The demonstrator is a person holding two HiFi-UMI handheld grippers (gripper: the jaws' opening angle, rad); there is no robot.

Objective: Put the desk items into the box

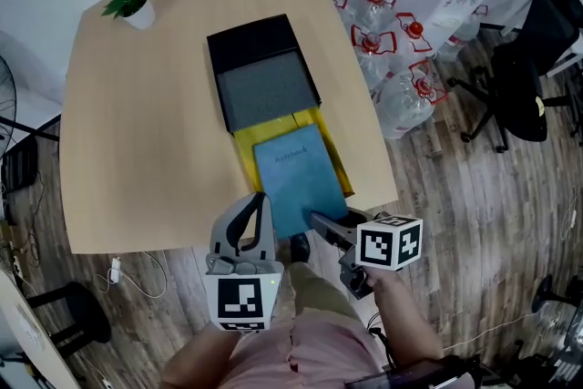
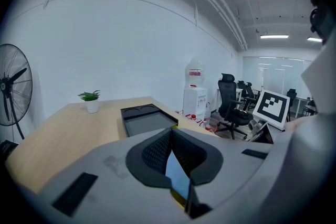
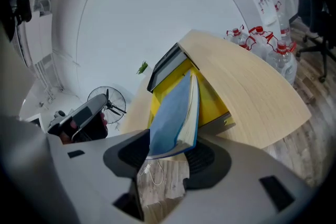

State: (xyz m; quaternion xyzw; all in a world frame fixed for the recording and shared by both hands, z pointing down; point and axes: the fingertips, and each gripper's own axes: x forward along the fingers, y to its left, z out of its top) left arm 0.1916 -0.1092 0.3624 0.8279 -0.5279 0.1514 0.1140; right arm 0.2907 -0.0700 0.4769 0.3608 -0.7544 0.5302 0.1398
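Notebook (image 1: 299, 178) at desk (image 1: 146, 150) near edge | long axis points at box (image 1: 262, 73) beyond | right gripper (image 1: 319, 221) clamps its near end | left gripper (image 1: 262, 199) closed alongside

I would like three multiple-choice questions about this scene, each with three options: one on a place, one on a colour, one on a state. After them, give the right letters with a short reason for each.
1. Where does the potted plant stand?
A. Inside the black box
B. At the far left corner of the table
C. On the floor beside the chairs

2. What colour is the folder that lies under the blue notebook?
A. Red
B. Green
C. Yellow

3. In what state is the right gripper?
A. Shut on the blue notebook
B. Open and empty above the box
C. Shut on the plant pot

Answers:
1 B: the head view shows the plant alone at that corner of the tabletop.
2 C: yellow edges show on both sides of the notebook.
3 A: in the right gripper view the notebook's near edge sits between the two jaws.
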